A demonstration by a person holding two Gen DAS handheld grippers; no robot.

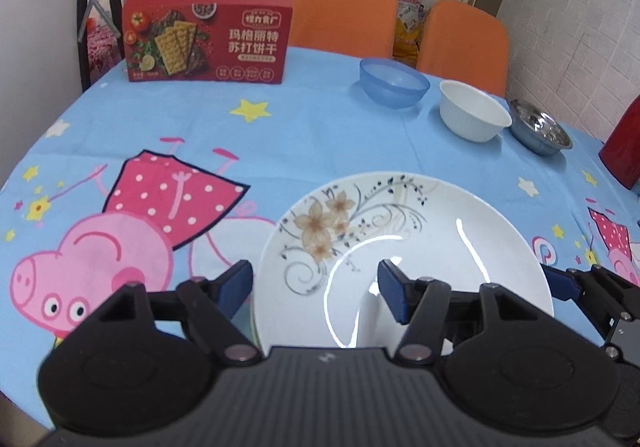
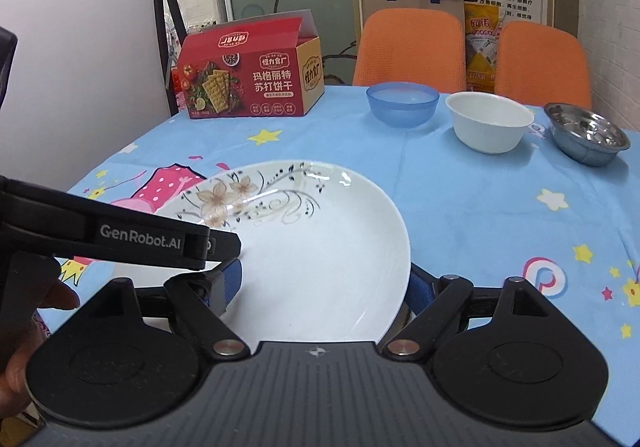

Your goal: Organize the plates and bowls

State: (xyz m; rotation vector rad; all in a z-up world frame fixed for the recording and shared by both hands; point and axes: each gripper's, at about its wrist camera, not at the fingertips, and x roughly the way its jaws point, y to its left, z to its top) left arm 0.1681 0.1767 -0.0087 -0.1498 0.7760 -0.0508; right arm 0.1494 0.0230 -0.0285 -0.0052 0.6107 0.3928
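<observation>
A white plate with a flower pattern lies on the table near me; it also shows in the right wrist view. My left gripper is open, one finger outside the plate's left rim and the other over its middle. My right gripper is open, one finger over the plate and the other outside its right rim. Whether the fingers touch the plate I cannot tell. At the back right stand a blue bowl, a white bowl and a steel bowl, also seen in the right wrist view: blue bowl, white bowl, steel bowl.
A red cracker box stands at the back left of the table. Two orange chairs stand behind the table. A red container sits at the right edge. The left gripper's body crosses the right wrist view.
</observation>
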